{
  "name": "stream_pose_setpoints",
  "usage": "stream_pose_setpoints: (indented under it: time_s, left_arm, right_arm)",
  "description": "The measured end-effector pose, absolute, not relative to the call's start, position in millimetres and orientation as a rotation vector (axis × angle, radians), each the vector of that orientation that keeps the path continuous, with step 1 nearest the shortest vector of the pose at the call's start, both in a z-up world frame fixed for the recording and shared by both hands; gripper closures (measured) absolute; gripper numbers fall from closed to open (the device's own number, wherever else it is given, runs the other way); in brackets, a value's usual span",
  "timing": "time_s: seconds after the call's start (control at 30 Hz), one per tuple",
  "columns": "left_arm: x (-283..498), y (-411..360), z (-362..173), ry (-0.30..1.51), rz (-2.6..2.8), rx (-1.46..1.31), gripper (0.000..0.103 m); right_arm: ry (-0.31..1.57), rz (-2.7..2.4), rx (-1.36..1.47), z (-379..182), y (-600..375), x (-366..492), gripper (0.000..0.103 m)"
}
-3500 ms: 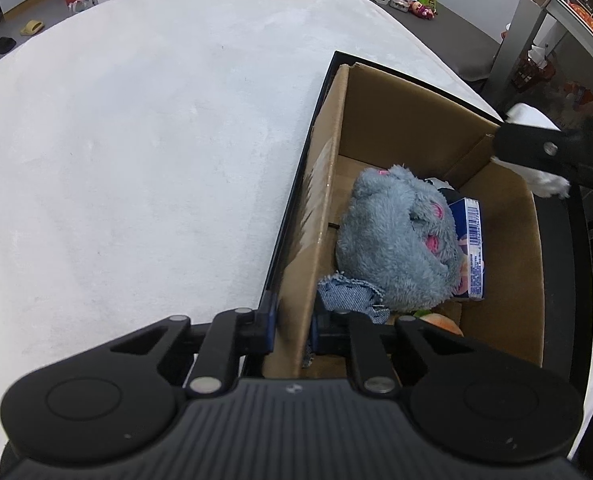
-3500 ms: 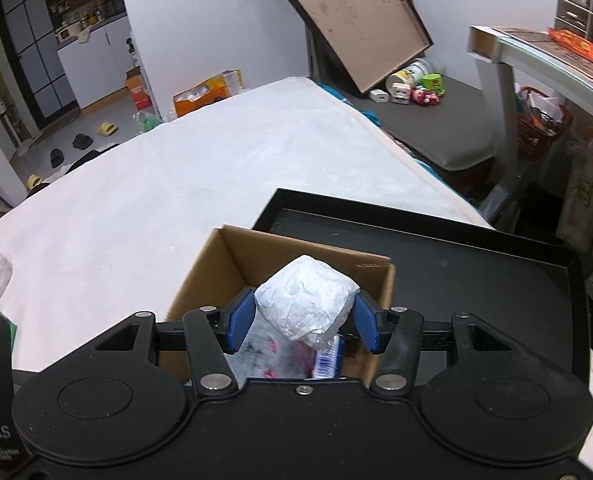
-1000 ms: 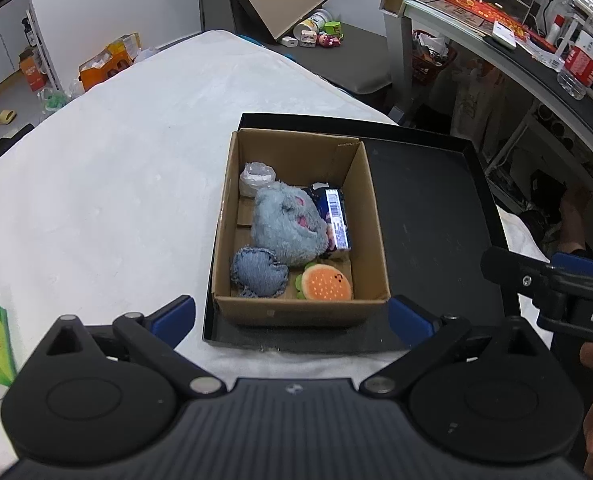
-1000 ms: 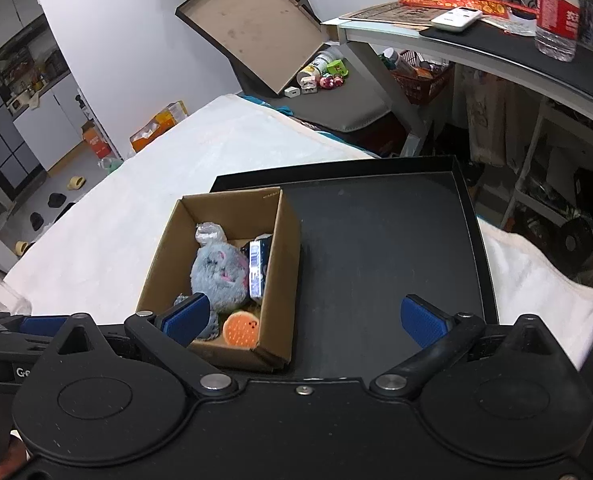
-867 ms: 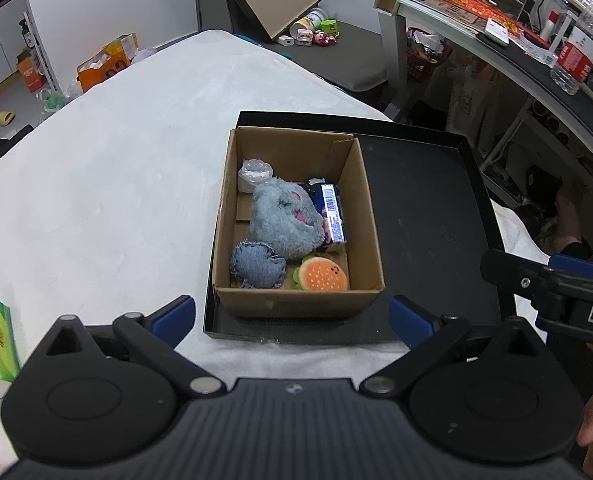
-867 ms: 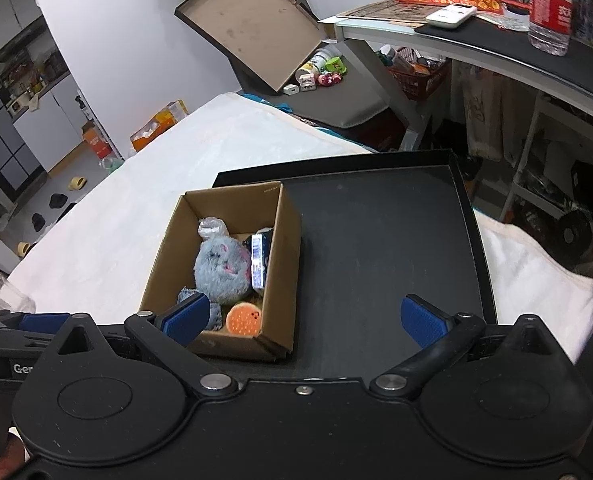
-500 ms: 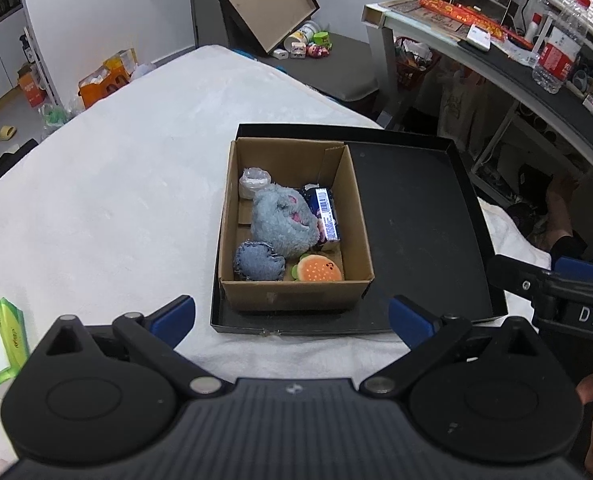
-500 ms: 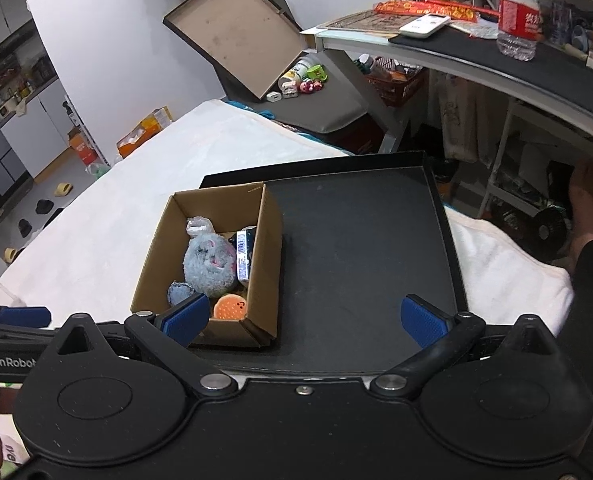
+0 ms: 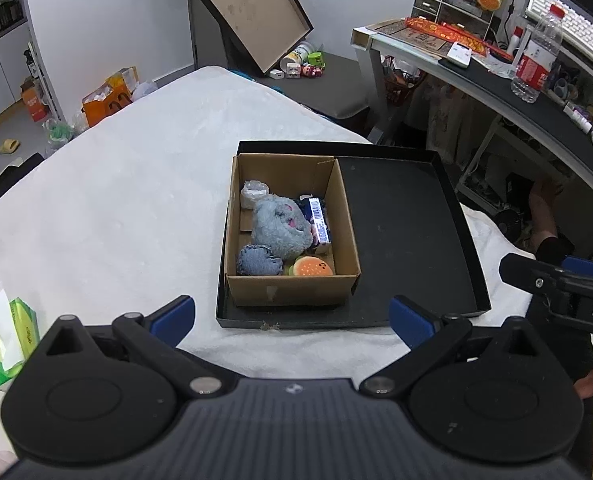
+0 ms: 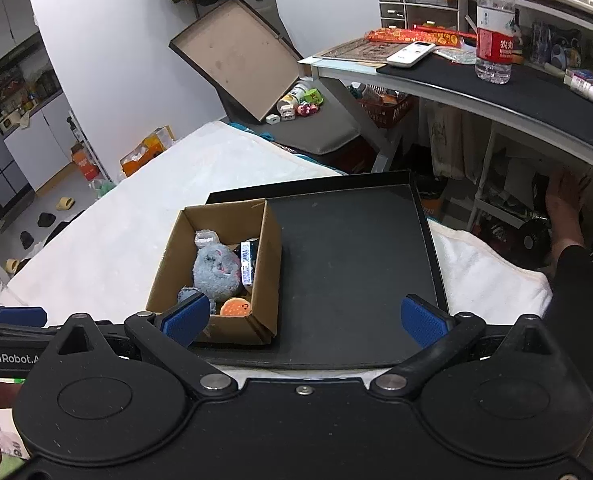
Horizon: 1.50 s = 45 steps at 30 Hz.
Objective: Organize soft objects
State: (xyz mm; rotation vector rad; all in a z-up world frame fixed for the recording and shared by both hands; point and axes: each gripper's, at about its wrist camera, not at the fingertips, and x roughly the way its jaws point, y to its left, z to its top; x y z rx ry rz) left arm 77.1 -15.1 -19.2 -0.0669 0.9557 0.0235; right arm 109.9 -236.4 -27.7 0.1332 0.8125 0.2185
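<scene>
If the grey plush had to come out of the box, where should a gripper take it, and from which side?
Probably straight from above, pinching the grey plush across its rounded top: it stands highest in the box, with the carton and box walls blocking its sides.

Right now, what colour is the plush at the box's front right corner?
Orange with a green edge, burger-like plush in the cardboard box; clearest in the left wrist view.

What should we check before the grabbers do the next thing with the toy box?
1. Left gripper open and empty: ok.
2. Right gripper open and empty: ok.
3. Cardboard box upright inside the black tray: ok.
4. Grey plush, denim heart, burger toy and white bundle inside the box: ok.
5. Any soft toy left outside the box: cannot tell; only a tissue pack shows on the white cloth.
</scene>
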Motion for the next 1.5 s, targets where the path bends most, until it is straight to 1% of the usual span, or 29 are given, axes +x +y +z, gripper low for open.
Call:
stream_pose_setpoints:
  time_s: [0.8,1.5]
  left_arm:
    - [11.0,-9.5,16.5,0.854,0.013,-0.066,0.001]
    - [-40.8,3.3,32.8,0.780,0.008,-0.083,0.001]
  right_arm:
    - [0.708,0.205,0.092,16.4,-241.3,42.9,0.000]
    - [0.666,0.208,0.094,30.2,-234.1,-6.2,0.000]
